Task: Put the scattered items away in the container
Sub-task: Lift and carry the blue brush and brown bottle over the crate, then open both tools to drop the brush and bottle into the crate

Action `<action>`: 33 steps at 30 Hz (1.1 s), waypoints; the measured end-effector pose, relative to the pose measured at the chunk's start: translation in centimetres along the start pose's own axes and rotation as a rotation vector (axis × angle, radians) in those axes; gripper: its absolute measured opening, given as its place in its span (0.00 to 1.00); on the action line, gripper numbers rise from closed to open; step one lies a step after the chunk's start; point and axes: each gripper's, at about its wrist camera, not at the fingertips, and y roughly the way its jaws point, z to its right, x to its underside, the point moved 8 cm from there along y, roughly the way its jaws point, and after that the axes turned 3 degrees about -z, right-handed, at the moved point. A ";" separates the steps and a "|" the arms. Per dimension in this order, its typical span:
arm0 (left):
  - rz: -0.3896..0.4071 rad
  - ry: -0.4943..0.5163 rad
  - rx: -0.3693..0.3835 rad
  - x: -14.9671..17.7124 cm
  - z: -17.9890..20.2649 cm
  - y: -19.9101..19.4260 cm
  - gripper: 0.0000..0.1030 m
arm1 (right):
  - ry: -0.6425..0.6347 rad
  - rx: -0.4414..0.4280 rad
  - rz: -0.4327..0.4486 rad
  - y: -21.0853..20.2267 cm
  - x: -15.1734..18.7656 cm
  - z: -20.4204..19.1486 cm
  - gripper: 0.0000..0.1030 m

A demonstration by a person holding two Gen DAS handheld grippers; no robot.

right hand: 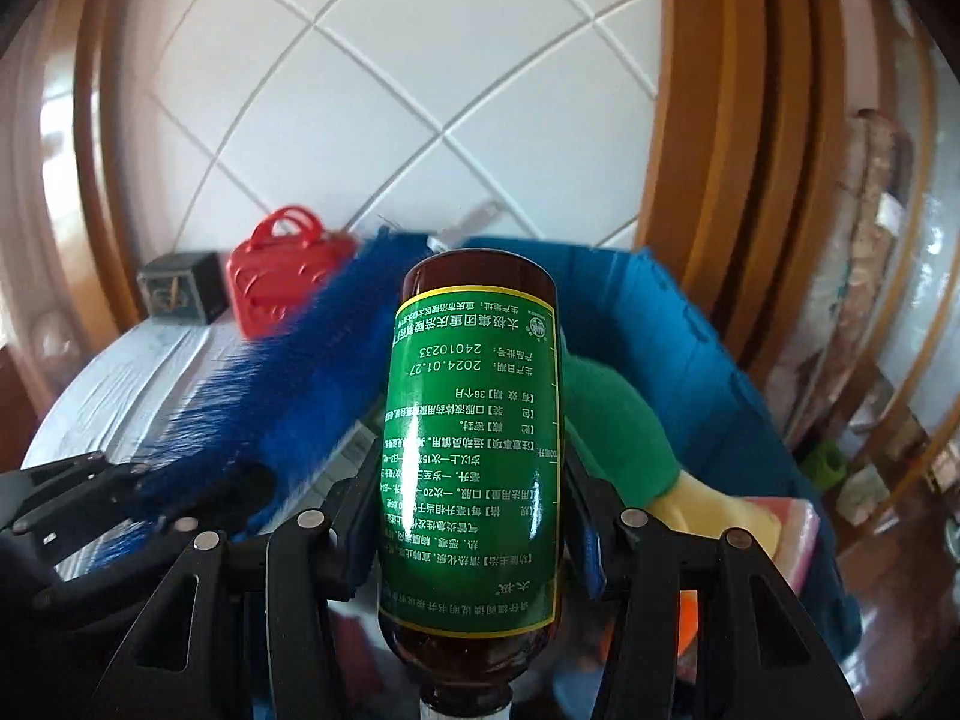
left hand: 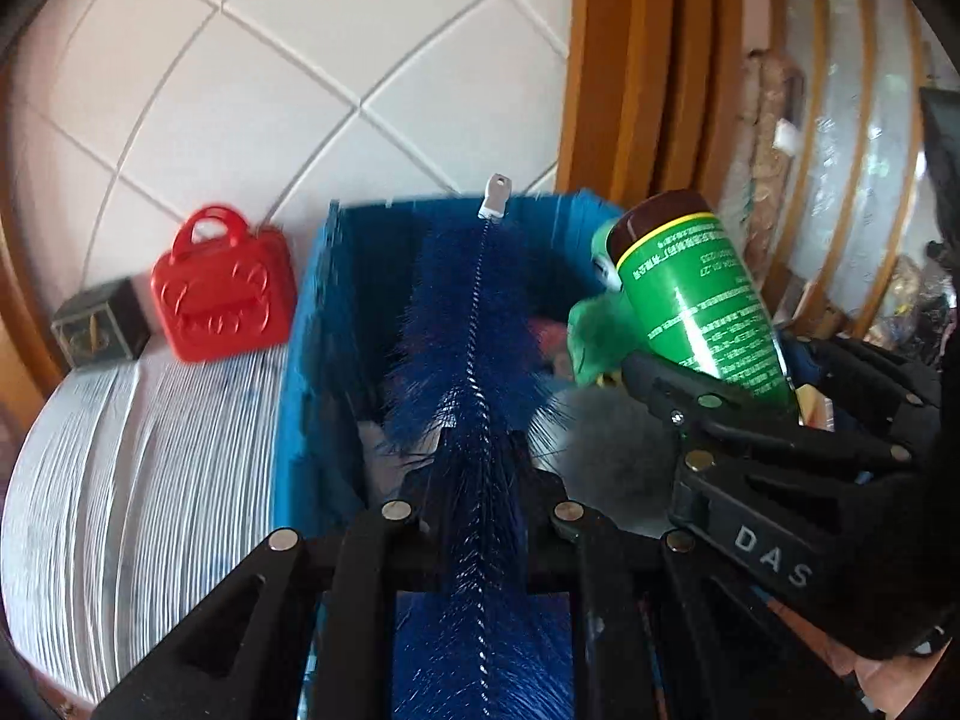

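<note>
My left gripper (left hand: pixel 480 498) is shut on a long blue bottle brush (left hand: pixel 474 372) with a white tip, held over the blue fabric bin (left hand: pixel 300 372). My right gripper (right hand: pixel 474 516) is shut on a brown bottle with a green label (right hand: pixel 471 456), held bottom-forward above the bin (right hand: pixel 690 348). The bottle (left hand: pixel 696 294) and right gripper (left hand: pixel 750 420) also show at the right of the left wrist view. The brush (right hand: pixel 288 384) and left gripper (right hand: pixel 120 498) show at the left of the right wrist view. A green and yellow plush toy (right hand: pixel 624 438) lies in the bin.
A red toy handbag (left hand: pixel 223 288) and a small dark box (left hand: pixel 99 324) stand on the round white striped table (left hand: pixel 120 468) left of the bin. A white tiled wall and wooden frame (left hand: pixel 624 60) lie behind. Clutter sits at the far right.
</note>
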 end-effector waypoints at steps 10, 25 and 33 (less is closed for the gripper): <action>-0.096 -0.006 -0.116 1.4 -0.7 2.8 0.22 | -0.122 -0.127 -0.020 2.0 1.1 -1.6 0.50; -0.150 0.024 -0.116 0.9 0.9 3.9 0.38 | -0.057 -0.266 -0.088 2.0 2.5 -1.2 0.67; -0.162 0.035 -0.111 0.8 1.4 4.0 0.40 | 0.008 -0.216 -0.030 -1.1 3.6 1.5 0.79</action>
